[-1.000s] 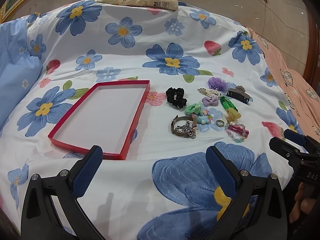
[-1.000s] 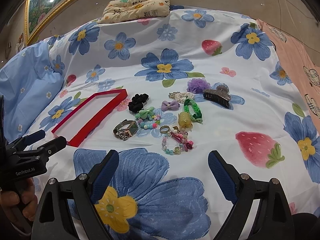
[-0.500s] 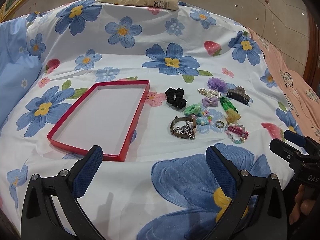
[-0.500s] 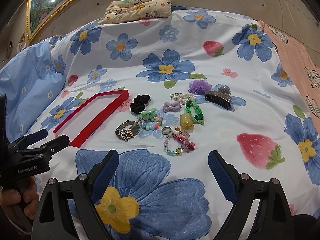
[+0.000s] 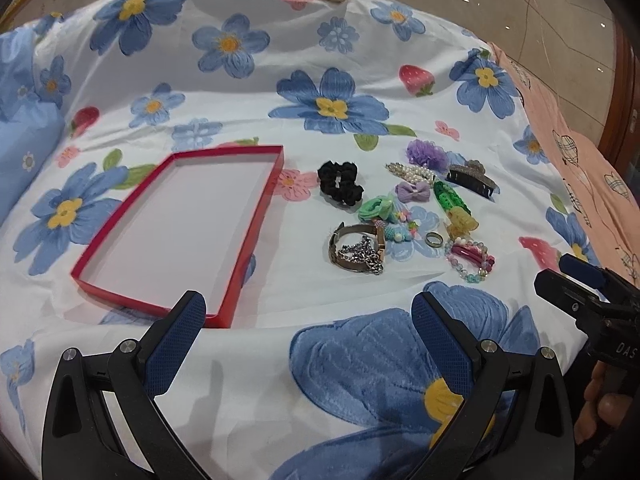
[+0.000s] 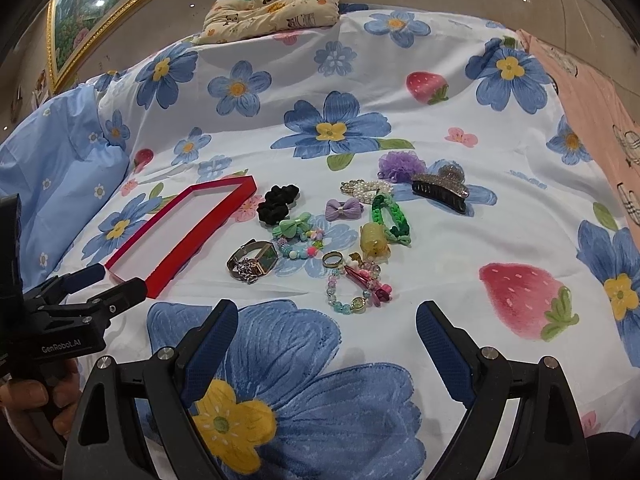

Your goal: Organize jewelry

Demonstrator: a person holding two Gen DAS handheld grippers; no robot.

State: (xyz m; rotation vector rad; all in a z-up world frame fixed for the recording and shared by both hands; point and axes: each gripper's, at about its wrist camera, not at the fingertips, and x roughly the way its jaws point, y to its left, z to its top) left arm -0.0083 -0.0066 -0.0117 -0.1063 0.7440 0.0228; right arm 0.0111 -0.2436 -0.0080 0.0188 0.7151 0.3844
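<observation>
An empty red tray (image 5: 256,196) (image 6: 208,212) lies on the flowered sheet. To its right is a cluster of jewelry and hair pieces: a black scrunchie (image 5: 340,182) (image 6: 278,203), a watch with a chain (image 5: 356,246) (image 6: 252,262), a ring (image 5: 433,239) (image 6: 333,259), a beaded bracelet (image 5: 470,262) (image 6: 354,284), a green braided band (image 6: 390,216), a purple bow (image 6: 344,208) and a dark claw clip (image 5: 472,178) (image 6: 440,190). My left gripper (image 5: 308,332) is open and empty, near the tray's front corner. My right gripper (image 6: 324,340) is open and empty, just in front of the bracelet.
A panda-print cushion (image 6: 276,4) lies at the bed's far edge. A light blue pillow (image 6: 48,160) is at the left. A pink cloth (image 5: 580,160) covers the right side. A framed painting (image 6: 92,8) hangs at the back left.
Both grippers have drifted slightly; the right one has moved a little closer to the jewelry. Nothing has been picked up, and both stay open.
</observation>
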